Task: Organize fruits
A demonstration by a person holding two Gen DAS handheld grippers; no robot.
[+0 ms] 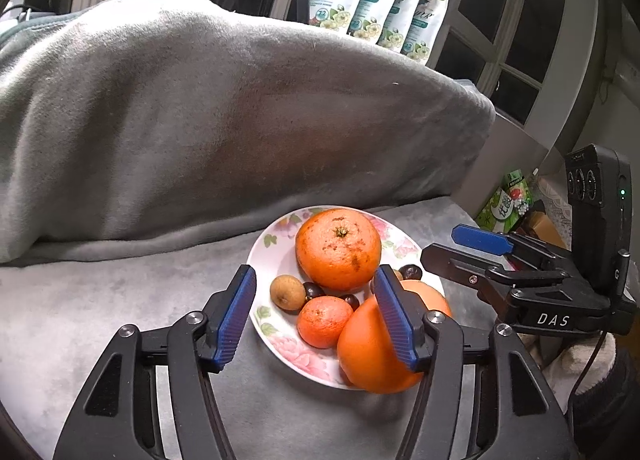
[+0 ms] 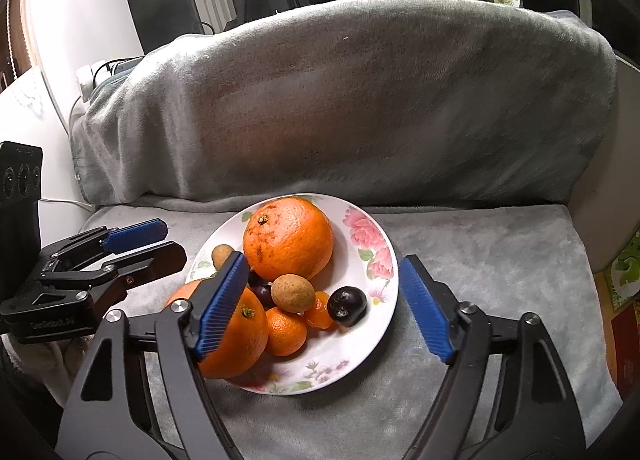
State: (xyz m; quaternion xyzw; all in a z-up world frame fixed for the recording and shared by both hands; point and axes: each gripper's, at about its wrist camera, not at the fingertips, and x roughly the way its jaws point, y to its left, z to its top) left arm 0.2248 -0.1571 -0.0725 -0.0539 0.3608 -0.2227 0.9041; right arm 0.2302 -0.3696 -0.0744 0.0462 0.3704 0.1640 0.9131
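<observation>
Every fruit in view is sitting on the floral plate [image 2: 372, 236]; nothing is looking left to gather; left gripper [image 1: 316, 316] and right gripper [image 2: 326, 306] are gaping wide, gripping nothing.

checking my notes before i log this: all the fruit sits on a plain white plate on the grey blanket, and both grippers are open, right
One thing is wrong: the plate is not plain white. It has pink flowers and green leaves printed around its rim, as the right wrist view shows clearly. The rest holds: the fruit is on it, it rests on the grey blanket, and the left gripper and right gripper are both open.
</observation>
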